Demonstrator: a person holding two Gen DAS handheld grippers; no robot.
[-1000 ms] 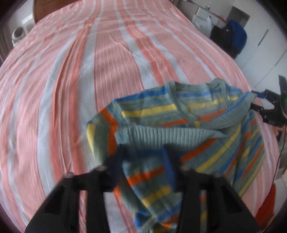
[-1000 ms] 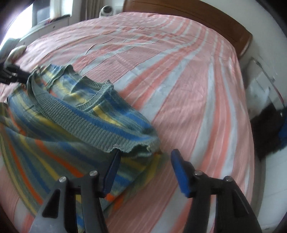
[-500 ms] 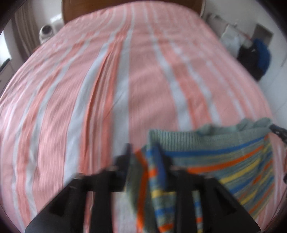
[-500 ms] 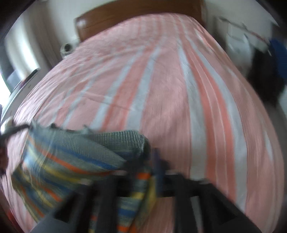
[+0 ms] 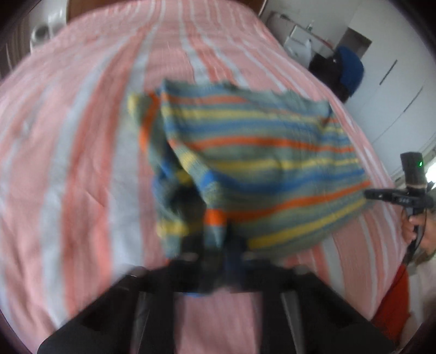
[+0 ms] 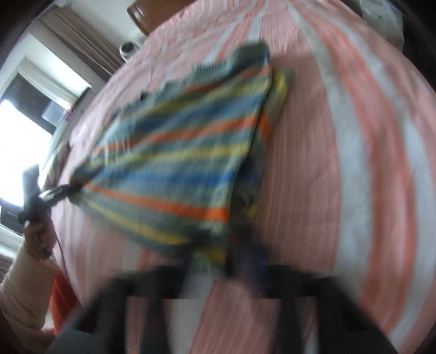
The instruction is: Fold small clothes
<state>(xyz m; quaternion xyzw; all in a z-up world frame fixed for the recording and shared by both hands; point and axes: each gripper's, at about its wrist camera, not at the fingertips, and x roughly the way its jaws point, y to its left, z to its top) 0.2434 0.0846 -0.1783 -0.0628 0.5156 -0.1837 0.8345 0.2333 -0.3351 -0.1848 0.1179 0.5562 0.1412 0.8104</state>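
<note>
A small knitted sweater [image 5: 261, 158] with blue, yellow, orange and grey-green stripes is held up above the striped bed, stretched between both grippers. My left gripper [image 5: 215, 242] is shut on its near corner. My right gripper [image 6: 226, 253] is shut on the opposite corner; it also shows in the left wrist view [image 5: 381, 194] at the sweater's right edge. The left gripper shows in the right wrist view [image 6: 58, 192] at the sweater's left edge. A sleeve [image 5: 169, 190] hangs down below the left side. Both views are blurred.
The bed [image 5: 68, 163] has a pink, orange and white striped cover. A wooden headboard [image 6: 152, 16] is at the far end. Dark and blue clothes [image 5: 343, 70] lie by the white wardrobe at right. A window [image 6: 24, 130] is at left.
Both grippers closed on the sweater's corners and lifted it off the bed. The sweater now hangs stretched between them, moved farther up the bed.
</note>
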